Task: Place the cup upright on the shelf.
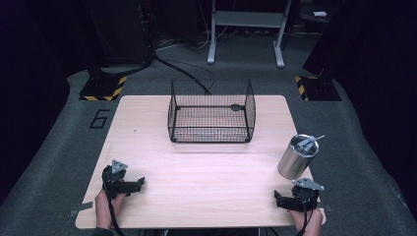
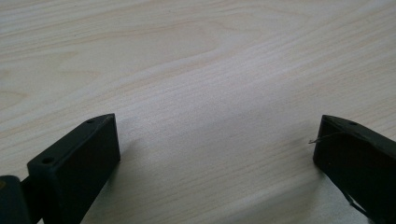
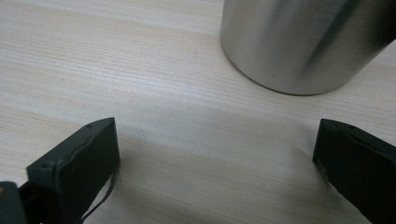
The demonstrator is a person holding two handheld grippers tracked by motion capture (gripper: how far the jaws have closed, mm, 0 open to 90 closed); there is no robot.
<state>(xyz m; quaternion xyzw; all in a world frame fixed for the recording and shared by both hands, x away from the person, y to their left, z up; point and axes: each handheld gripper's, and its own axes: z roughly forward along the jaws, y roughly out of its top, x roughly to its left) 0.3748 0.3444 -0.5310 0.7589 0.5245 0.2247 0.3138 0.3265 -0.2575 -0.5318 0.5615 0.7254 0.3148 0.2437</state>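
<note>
- Right tool (image 1: 285, 199): jaws wide apart, nothing btw them, low over tabletop (image 1: 196, 172), near steel canister (image 1: 297, 156).
- Left tool (image 1: 133, 184): jaws also released, w/ bare wood below.

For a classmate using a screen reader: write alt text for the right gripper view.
The right gripper hovers open just above the pale wooden table, its two black jaws wide apart with nothing between them. Just beyond them stands a shiny metal canister, upright on the wood, apart from both jaws.

Table (image 1: 196, 172) brightly lit from overhead, surroundings dark; soft shadows under wire basket (image 1: 211, 118); gripper views slightly soft.
</note>
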